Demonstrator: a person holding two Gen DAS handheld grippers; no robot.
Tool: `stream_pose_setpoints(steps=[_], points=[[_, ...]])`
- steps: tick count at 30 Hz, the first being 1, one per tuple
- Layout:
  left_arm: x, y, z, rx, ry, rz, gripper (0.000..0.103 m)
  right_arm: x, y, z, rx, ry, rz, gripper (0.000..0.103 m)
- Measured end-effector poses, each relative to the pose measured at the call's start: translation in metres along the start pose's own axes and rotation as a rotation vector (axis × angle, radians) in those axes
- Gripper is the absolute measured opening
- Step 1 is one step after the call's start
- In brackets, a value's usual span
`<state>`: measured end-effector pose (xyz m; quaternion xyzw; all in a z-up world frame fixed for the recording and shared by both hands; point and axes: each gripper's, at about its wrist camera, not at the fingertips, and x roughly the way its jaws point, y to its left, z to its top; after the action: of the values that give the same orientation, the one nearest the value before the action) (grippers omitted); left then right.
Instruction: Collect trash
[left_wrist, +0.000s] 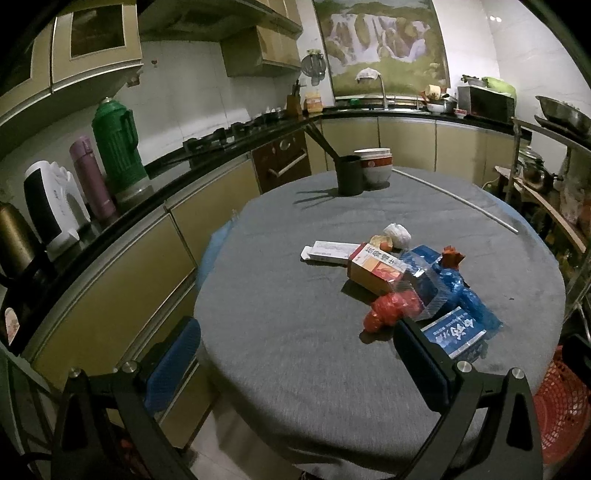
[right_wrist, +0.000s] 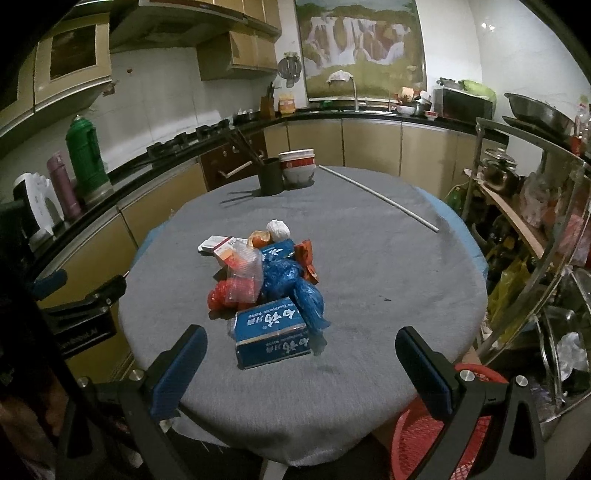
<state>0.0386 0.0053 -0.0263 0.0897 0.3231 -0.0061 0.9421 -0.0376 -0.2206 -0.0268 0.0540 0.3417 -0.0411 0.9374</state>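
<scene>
A pile of trash lies in the middle of the round grey table (right_wrist: 369, 266): a blue toothpaste box (right_wrist: 271, 332), a crumpled blue plastic bag (right_wrist: 291, 284), a red wrapper (right_wrist: 221, 295), a clear bag (right_wrist: 245, 277), an orange box (left_wrist: 373, 267), a long white box (left_wrist: 330, 253) and a white paper ball (right_wrist: 279, 229). My right gripper (right_wrist: 301, 365) is open and empty, just short of the blue box. My left gripper (left_wrist: 297, 360) is open and empty, left of the pile (left_wrist: 413, 291). The left gripper also shows at the left edge of the right wrist view (right_wrist: 88, 295).
A red mesh basket (right_wrist: 436, 424) stands on the floor below the table's near right edge. A black chopstick holder (right_wrist: 271, 175), stacked bowls (right_wrist: 297, 166) and a thin white rod (right_wrist: 380, 199) are at the table's far side. A shelf rack (right_wrist: 535, 221) stands right, kitchen counter (right_wrist: 122, 173) left.
</scene>
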Motion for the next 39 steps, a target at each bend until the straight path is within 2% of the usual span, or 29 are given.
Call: stream_pose_setpoints(steps=[13, 30, 36, 39], points=[[0.014, 0.005, 0.009, -0.015, 0.013, 0.003, 0.103, 0.016, 0.009, 0.014, -0.004, 0.018, 0.018, 0.103], [0.023, 0.012, 0.006, -0.034, 0.028, -0.009, 0.103, 0.025, 0.022, 0.014, -0.007, 0.041, 0.031, 0.103], [0.042, 0.016, 0.003, -0.043, 0.063, -0.017, 0.103, 0.055, 0.025, 0.010, 0.019, 0.108, 0.074, 0.103], [0.063, 0.023, -0.001, -0.061, 0.135, -0.071, 0.103, 0.077, 0.025, 0.004, 0.043, 0.151, 0.127, 0.103]])
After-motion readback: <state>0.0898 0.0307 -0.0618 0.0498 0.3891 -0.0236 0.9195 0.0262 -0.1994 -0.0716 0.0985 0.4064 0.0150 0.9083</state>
